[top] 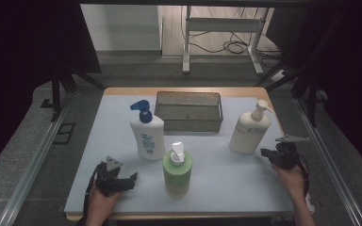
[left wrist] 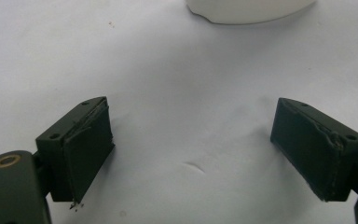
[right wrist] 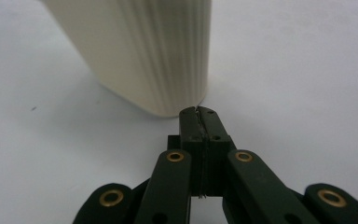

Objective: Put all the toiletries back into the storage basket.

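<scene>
Right gripper (right wrist: 200, 112) has its jaws pressed flat together with nothing between them, tips just beside the base of the cream pump bottle (top: 250, 129). That bottle stands upright at about 2 o'clock on the white mat (top: 226, 174), long axis vertical, nozzle pointing toward the far right. Left gripper (left wrist: 191, 154), at 7 o'clock, is spread wide over bare mat. The green pump bottle (top: 177, 172) sits near centre, the white bottle with a blue pump (top: 147, 134) beyond it at 11 o'clock. Farthest, at 12 o'clock, the wire basket (top: 188, 111) looks empty.
</scene>
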`<state>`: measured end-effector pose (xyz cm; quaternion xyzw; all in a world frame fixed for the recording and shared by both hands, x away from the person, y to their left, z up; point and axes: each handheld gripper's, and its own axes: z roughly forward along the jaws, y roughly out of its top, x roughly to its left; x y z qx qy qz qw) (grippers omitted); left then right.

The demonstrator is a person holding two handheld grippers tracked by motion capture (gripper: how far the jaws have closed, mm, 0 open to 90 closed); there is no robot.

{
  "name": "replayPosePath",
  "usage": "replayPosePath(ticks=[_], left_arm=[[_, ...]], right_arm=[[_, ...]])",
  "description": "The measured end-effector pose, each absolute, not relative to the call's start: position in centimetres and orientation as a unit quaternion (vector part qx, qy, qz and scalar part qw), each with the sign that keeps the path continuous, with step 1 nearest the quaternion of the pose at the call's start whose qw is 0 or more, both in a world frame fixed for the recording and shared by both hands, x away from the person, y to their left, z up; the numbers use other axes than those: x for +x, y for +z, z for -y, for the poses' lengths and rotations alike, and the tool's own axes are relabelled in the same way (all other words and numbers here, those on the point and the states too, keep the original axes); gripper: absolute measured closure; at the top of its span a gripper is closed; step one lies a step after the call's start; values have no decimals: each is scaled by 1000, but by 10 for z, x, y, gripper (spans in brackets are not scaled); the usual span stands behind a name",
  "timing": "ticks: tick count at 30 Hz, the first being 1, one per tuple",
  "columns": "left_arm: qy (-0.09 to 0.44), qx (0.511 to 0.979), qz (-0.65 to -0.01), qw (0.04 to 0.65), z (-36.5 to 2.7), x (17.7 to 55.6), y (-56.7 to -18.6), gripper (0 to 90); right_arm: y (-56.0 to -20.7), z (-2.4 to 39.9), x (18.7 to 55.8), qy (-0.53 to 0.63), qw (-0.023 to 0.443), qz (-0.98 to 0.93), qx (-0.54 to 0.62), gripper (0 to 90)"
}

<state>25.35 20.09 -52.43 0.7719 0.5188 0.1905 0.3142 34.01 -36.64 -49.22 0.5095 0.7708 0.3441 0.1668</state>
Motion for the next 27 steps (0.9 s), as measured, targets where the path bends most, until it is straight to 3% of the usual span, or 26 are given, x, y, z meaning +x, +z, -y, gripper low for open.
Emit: replayPosePath(ticks=[13,27], left_arm=[[191,773,-518,313,-201,253,-524,123],[191,773,-518,313,-201,253,-524,123]], right_arm=[[-506,367,375,336,165,-753,540,899],[-510,363,379,341,160,-767,520,899]])
